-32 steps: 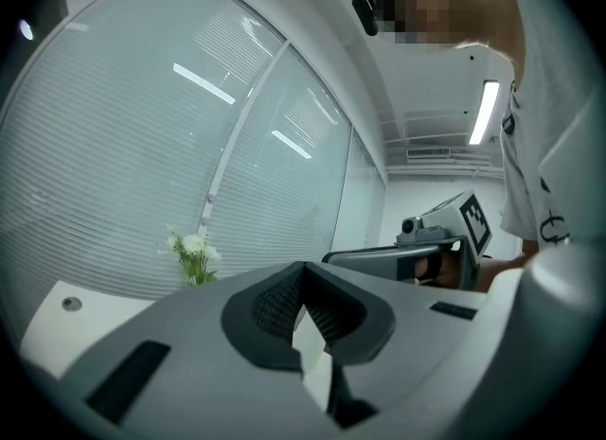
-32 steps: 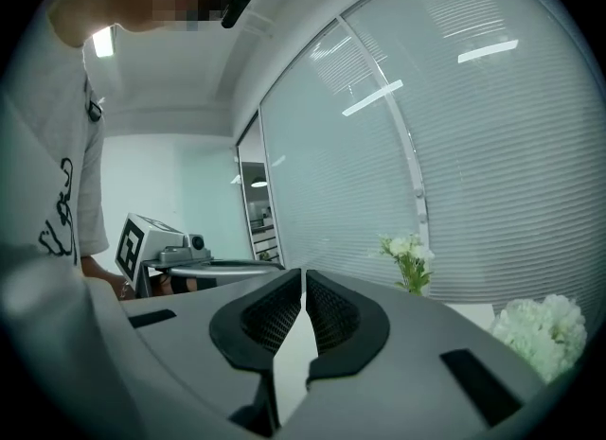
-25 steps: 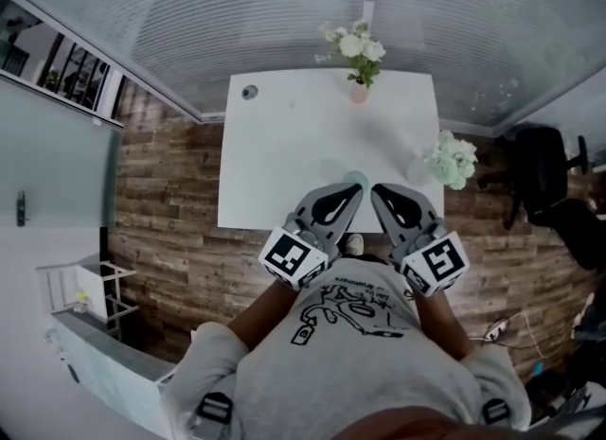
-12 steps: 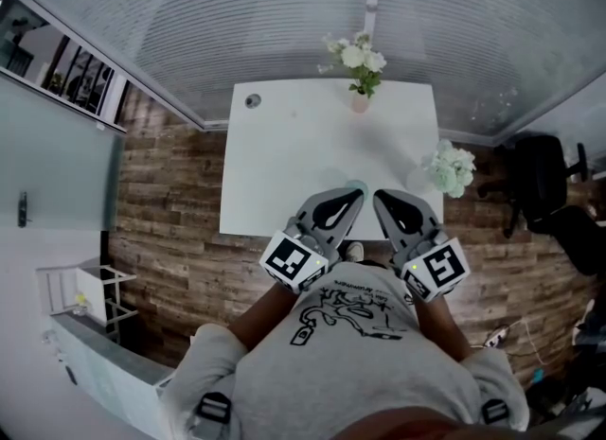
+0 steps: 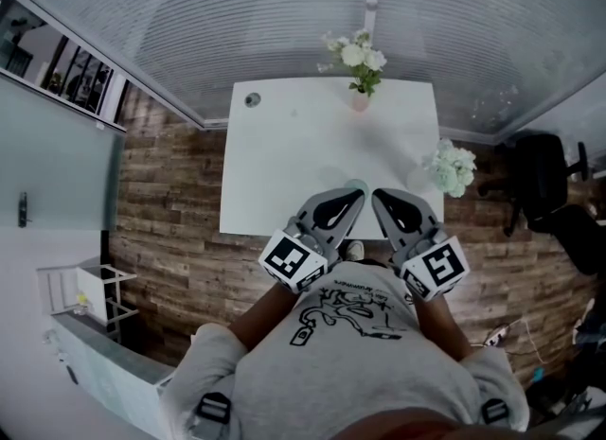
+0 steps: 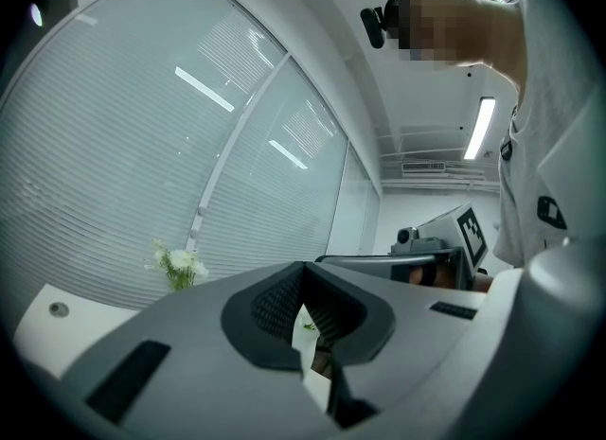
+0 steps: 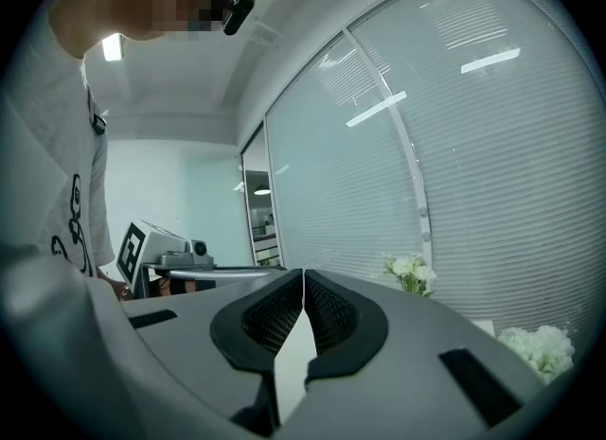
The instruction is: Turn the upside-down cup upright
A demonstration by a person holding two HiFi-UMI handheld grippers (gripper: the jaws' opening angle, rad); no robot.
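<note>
Far vase (image 5: 359,99) holds white flowers (image 5: 361,53); left gripper (image 5: 352,195) and right gripper (image 5: 381,196) clenched empty, positions unchanged since earlier.

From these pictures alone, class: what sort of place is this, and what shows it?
Probably an office or meeting room: a white table, blinds behind glass walls, a black chair and strip lights on the ceiling.

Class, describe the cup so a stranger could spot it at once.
Start at the white table. At its near edge, just beyond the tips of the left claw and right claw, sits a small pale green cup. Unlike the vase of flowers and the other white bunch, it is plain and nearest the person.
</note>
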